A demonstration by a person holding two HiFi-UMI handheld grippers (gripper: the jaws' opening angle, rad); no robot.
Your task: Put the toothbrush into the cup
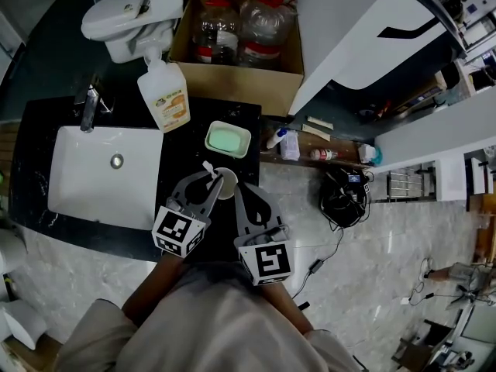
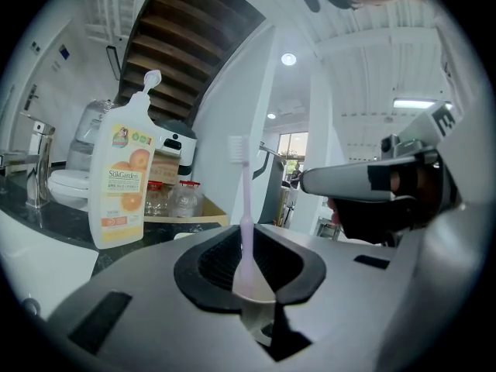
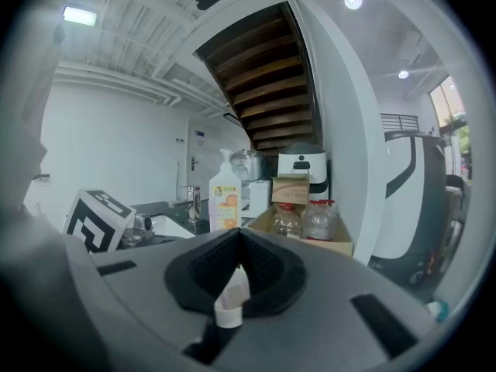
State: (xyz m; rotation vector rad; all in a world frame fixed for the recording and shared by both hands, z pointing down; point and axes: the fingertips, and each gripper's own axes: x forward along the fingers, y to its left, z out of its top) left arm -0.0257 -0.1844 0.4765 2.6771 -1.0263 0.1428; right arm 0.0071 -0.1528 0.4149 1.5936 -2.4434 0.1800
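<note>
- Black counter (image 1: 31, 169) with a white sink (image 1: 85, 184) on the left. The work zone is the near right corner of the counter.
- Cardboard box (image 1: 232, 80) of bottles sits far behind the counter and is not involved.
- Orange soap bottle (image 1: 164, 93) is at the far edge. Green soap dish (image 1: 227, 139) is just far of the cup. Both are close enough to get knocked.
- Left gripper (image 1: 206, 180) is clamped on the toothbrush (image 2: 245, 208). It grips low on the handle, and the bristles point away from the jaws.
- Right gripper (image 1: 239, 187) is closed on a thin white piece (image 3: 232, 291), which I read as the cup wall. It pinches the right rim of the cup (image 1: 225, 183).
- The brush head sits just left of the cup mouth and is not inside yet.
- Risks:
  - The grip is at the handle end, so there is no free tail to lower in. The brush has to be tipped bristles-down or dropped in, and a drop could bounce out or miss.
  - The long handle may pivot in the jaws during the tilt.
  - A one-wall pinch on a light cup means a sideways nudge from the brush could squash or tip it.
  - The two grippers are nearly touching, so a jaw clash is likely on the tilt.
  - I can't tell whether the cup rests on the counter or is lifted.
</note>
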